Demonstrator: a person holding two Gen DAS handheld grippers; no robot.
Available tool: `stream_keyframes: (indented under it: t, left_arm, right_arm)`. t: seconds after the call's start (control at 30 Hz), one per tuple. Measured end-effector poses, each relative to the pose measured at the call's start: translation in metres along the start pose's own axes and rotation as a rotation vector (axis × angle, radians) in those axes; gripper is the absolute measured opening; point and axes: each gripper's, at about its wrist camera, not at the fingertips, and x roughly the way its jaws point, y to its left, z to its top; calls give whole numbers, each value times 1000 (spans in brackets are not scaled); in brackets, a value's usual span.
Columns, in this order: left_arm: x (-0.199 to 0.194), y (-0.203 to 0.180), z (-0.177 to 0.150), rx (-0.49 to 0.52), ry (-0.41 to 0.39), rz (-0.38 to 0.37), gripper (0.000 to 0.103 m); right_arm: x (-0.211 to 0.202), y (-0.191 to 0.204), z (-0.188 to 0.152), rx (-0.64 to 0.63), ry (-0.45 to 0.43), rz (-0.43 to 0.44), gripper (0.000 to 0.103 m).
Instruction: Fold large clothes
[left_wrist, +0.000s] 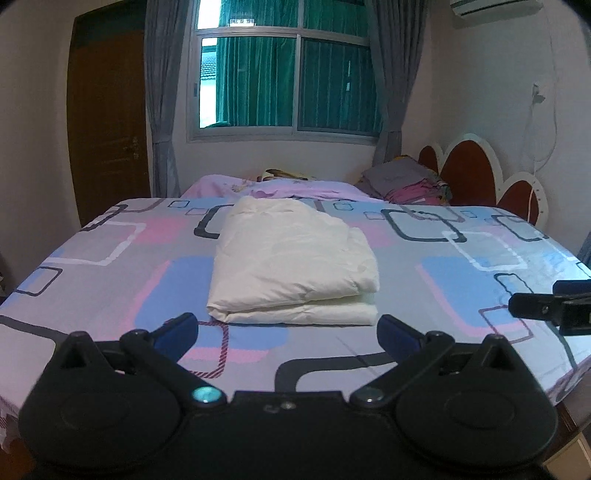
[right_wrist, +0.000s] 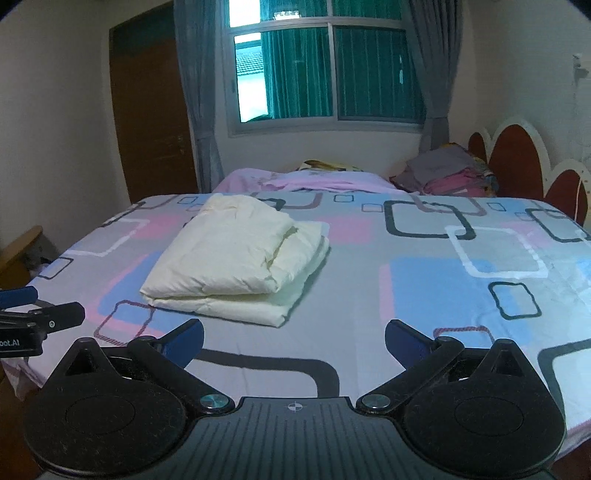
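Observation:
A cream white garment (left_wrist: 291, 264) lies folded into a thick rectangle on the patterned bed sheet (left_wrist: 461, 266). It also shows in the right wrist view (right_wrist: 236, 254), left of centre. My left gripper (left_wrist: 287, 328) is open and empty, just in front of the garment's near edge, held apart from it. My right gripper (right_wrist: 293, 339) is open and empty, in front of and to the right of the garment. The right gripper's side shows at the right edge of the left wrist view (left_wrist: 550, 304). The left gripper shows at the left edge of the right wrist view (right_wrist: 33, 310).
A stack of folded clothes (left_wrist: 406, 182) sits at the far right by the red headboard (left_wrist: 469, 173). A pink blanket (left_wrist: 273, 186) lies at the far end of the bed. A window, grey curtains and a brown door (left_wrist: 107, 122) stand behind.

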Motion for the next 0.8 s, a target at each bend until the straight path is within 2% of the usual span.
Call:
stream_keyframes:
  t: [0.4, 0.8]
  left_arm:
    - [-21, -9, -1, 17, -38, -8, 103]
    - [-26, -17, -1, 28, -52, -16, 103]
  right_arm:
    - [-27, 3, -4, -7, -32, 0, 103]
    - [-35, -7, -1, -8, -41, -7, 103]
